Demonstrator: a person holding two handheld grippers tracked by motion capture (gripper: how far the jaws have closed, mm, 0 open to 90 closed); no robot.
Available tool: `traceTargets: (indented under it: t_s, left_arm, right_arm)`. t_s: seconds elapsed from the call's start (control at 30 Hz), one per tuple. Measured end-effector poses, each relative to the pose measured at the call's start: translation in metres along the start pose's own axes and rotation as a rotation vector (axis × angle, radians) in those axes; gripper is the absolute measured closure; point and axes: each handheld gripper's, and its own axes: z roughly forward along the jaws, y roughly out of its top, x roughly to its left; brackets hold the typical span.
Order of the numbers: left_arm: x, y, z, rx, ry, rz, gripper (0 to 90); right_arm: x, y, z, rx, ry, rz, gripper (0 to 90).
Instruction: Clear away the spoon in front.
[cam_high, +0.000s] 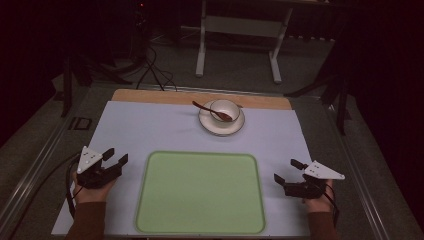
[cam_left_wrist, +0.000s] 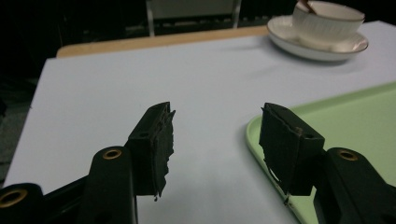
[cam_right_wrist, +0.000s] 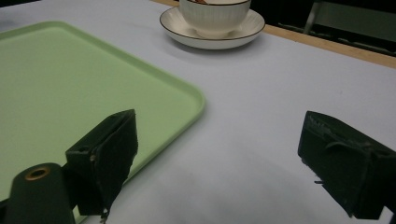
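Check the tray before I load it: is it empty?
Empty: the green tray shows bare surface; the bowl sits beyond it.

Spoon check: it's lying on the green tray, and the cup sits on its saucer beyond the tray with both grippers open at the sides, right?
Not quite. The spoon rests in the cup, its handle sticking out, as the high view shows. The green tray is bare. The rest holds: cup on saucer, left gripper and right gripper open.
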Motion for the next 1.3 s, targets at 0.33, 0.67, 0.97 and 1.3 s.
traceTargets:
  t_s: [0.33, 0.67, 0.97, 1.3]
  left_arm:
    - [0.001, 0.002, 0.002, 0.000, 0.040, -0.013, 42.4]
    - [-0.001, 0.003, 0.001, -0.007, 0.031, -0.027, 42.7]
    - [-0.003, 0.010, 0.001, -0.001, 0.006, -0.055, 40.0]
    - [-0.020, 0.030, 0.004, 0.011, -0.024, 0.025, 36.1]
  right_arm:
    - [0.000, 0.000, 0.001, -0.003, -0.023, -0.006, 11.5]
    - [-0.001, 0.000, -0.001, -0.020, -0.012, -0.006, 11.5]
    - [0.001, 0.000, -0.002, -0.023, -0.011, -0.005, 11.6]
    - [0.001, 0.000, -0.003, -0.026, -0.006, -0.005, 11.7]
